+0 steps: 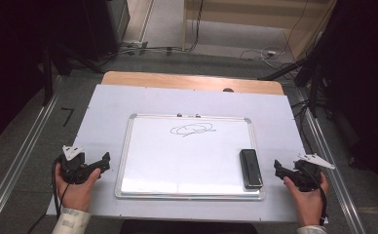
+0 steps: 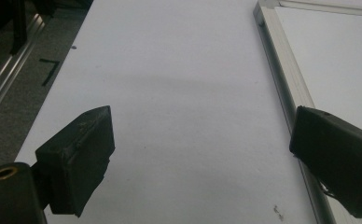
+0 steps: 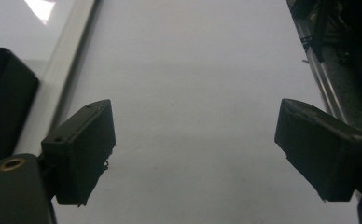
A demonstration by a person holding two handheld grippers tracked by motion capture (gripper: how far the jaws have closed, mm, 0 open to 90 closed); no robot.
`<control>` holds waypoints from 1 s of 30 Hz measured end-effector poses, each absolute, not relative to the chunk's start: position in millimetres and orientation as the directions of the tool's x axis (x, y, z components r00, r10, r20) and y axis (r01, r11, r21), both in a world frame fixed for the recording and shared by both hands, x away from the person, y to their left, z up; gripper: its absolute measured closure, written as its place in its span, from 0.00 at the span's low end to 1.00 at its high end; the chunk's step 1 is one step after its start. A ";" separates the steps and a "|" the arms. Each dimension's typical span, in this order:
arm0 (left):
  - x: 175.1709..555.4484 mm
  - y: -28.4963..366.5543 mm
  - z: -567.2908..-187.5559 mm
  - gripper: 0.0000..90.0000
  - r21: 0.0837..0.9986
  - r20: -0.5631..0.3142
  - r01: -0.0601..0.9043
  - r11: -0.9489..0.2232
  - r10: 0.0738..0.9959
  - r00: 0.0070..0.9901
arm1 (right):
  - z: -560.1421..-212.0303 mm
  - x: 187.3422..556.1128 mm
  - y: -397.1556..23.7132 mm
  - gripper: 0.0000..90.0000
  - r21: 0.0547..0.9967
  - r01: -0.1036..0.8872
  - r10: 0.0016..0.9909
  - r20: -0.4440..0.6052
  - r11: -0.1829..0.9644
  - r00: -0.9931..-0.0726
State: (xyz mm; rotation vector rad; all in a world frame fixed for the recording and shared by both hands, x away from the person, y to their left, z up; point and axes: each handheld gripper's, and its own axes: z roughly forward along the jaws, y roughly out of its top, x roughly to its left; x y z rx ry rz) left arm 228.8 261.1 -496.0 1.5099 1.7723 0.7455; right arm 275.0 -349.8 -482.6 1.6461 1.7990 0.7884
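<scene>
A silver-framed whiteboard [image 1: 128, 161] lies in the middle of the table, with a dark scribble [image 1: 192, 129] near its top. A black eraser [image 1: 251, 168] rests on the board's right side. My left gripper [image 1: 102, 163] sits on the white sheet just left of the board, held in a hand, open and empty. In the left gripper view its jaws stand wide apart over bare sheet, the board's frame [image 2: 281, 79] at the right. My right gripper [image 1: 279, 169] lies right of the board, open and empty. The eraser's corner [image 3: 4, 93] appears at the left of the right gripper view.
A white sheet [image 1: 104, 105] covers most of the wooden table [image 1: 177, 80]. Metal rails [image 1: 26, 156] run along both sides on the grey floor. Cables and dark stands crowd the floor beyond the table's far edge.
</scene>
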 end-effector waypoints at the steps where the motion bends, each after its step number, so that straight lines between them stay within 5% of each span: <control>1: 228.7 260.7 -495.8 0.08 0.787 -0.131 0.595 0.159 0.987 -0.091 | -480.9 272.4 -348.8 0.10 0.752 0.655 0.996 -0.023 0.071 -0.082; 30: 231.2 258.6 -496.4 0.08 0.786 -0.129 0.599 0.154 0.988 -0.085 | -471.0 272.4 -301.9 0.12 0.767 0.635 0.981 0.040 0.093 -0.192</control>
